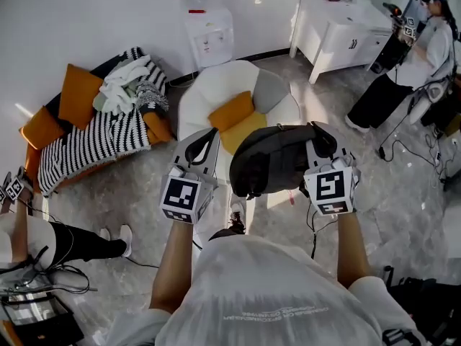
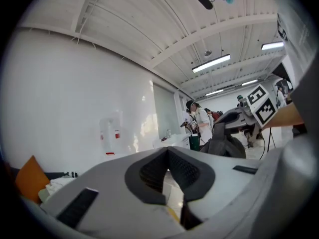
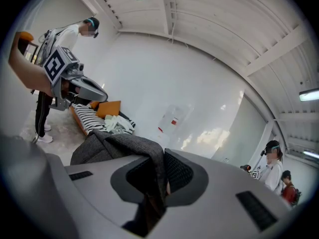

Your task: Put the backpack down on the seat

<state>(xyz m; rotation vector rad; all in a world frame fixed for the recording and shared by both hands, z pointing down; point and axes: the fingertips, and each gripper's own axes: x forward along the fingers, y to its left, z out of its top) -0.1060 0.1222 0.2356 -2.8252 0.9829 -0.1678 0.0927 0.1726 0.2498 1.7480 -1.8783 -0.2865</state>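
A dark grey backpack [image 1: 270, 161] hangs in the air in front of me, over the near edge of a round white seat [image 1: 216, 78] that carries orange, yellow and grey cushions. My right gripper [image 1: 321, 132] is shut on a fold of the backpack [image 3: 114, 144], and the cloth runs down between its jaws [image 3: 162, 154]. To the left of the bag, my left gripper [image 1: 209, 132] is apart from it; its jaws [image 2: 167, 151] stand together with nothing between them. In the left gripper view the backpack [image 2: 229, 146] hangs at the right under the other gripper.
A striped sofa [image 1: 94, 139] with orange cushions and a heap of clothes stands at the left. A water dispenser [image 1: 209, 34] is against the back wall and a white table [image 1: 338, 24] at the back right. One person [image 1: 410, 56] stands at the right, another [image 1: 50, 244] sits low left among cables.
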